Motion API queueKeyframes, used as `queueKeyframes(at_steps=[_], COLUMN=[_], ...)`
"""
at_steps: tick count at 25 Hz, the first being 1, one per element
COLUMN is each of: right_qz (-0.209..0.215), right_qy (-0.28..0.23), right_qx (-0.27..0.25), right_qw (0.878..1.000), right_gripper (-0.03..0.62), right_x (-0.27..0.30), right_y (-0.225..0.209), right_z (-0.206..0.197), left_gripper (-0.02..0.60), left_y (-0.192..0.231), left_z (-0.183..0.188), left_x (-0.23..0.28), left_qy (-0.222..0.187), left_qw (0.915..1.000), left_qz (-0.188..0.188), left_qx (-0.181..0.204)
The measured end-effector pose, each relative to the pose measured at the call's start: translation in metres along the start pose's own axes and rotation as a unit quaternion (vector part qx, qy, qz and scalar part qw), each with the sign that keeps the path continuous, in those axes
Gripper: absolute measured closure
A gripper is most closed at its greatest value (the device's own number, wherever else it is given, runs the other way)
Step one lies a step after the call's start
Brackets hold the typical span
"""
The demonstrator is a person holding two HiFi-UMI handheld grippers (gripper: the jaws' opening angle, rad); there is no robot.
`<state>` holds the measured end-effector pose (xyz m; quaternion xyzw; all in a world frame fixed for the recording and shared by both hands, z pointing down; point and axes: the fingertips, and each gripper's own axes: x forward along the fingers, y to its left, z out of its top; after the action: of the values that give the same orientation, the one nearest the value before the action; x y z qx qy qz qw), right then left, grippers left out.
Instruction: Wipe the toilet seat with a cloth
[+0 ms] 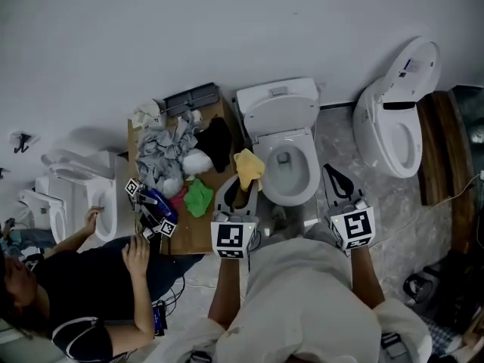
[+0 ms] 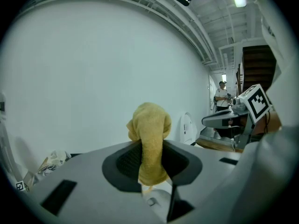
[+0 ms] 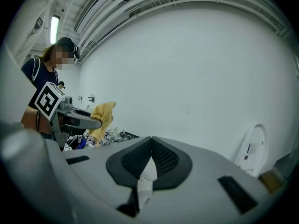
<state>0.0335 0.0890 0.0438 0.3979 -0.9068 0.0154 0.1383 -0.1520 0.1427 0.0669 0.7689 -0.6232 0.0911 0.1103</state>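
A white toilet (image 1: 281, 138) stands against the wall with its lid up and its seat (image 1: 266, 174) and bowl showing. My left gripper (image 1: 240, 193) is shut on a yellow cloth (image 1: 249, 168), which it holds just left of the seat's rim; in the left gripper view the cloth (image 2: 150, 139) bulges up between the jaws. Right of the bowl, my right gripper (image 1: 338, 181) is shut with nothing in it, its jaws meeting in the right gripper view (image 3: 150, 160). That view also shows the cloth (image 3: 103, 118) and the left gripper off to the left.
A low wooden table (image 1: 198, 229) left of the toilet carries a heap of grey, black, green and pink cloths (image 1: 175, 162) and a grey box. A second toilet (image 1: 393, 118) stands at the right, another (image 1: 79, 191) at the left. A seated person (image 1: 83, 290) is lower left.
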Motion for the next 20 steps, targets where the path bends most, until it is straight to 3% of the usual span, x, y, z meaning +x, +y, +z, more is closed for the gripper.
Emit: queueKeyframes(at_steps=[11, 20], right_qz=[-0.002, 0.048], right_qy=[0.051, 0.085], right_qx=[-0.005, 0.013], right_qw=[0.999, 0.995], right_gripper=[0.586, 0.586], right_x=[0.041, 0.086], right_y=[-0.014, -0.022], right_z=[-0.039, -0.097], left_gripper=[0.463, 0.463], left_y=[0.014, 0.021], left_z=[-0.035, -0.079], left_x=[0.059, 0.110], left_qy=[0.029, 0.054], left_qw=[0.9990, 0.9983], left_qz=[-0.029, -0.009], left_qx=[-0.018, -0.020])
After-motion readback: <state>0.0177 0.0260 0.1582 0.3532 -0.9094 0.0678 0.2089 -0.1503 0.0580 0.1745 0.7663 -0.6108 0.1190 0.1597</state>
